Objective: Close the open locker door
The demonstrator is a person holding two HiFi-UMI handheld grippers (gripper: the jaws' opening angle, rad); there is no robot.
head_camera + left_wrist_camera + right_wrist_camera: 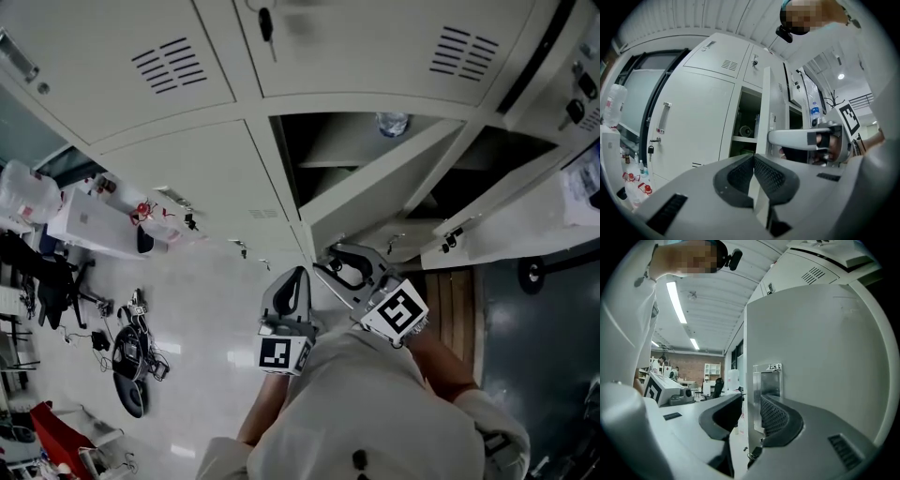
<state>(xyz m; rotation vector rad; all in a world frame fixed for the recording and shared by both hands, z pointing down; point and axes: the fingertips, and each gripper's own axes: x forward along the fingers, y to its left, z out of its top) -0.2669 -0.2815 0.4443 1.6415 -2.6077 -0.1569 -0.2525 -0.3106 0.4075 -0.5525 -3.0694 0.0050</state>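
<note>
The biggest hazard was the bank of pale grey steel lockers (178, 159) itself. If the swing was carried all the way home with the tongs at the door's edge, they would probably have been pinched against the locker frame. They would have to let go or shift to a flat push before then.

Next was the grip. The pale grey sheet-metal locker door (375, 178) is smooth and thin, so a pull off its arc could have slid it out of the pads. The door would then have stopped short or bounced back.

A lesser risk was the small latch plate (768, 380) failing to catch after too soft a close.

The door stood wide open, angled out from the dark compartment toward the person. The right tongs (339, 269) straddled its free edge near the latch plate, one pad on each face. They appeared clenched on the door, with its broad outer face running off to their right. The left tongs (298, 277) hung just beside them, short of the door. They were clenched shut with nothing between them.
</note>
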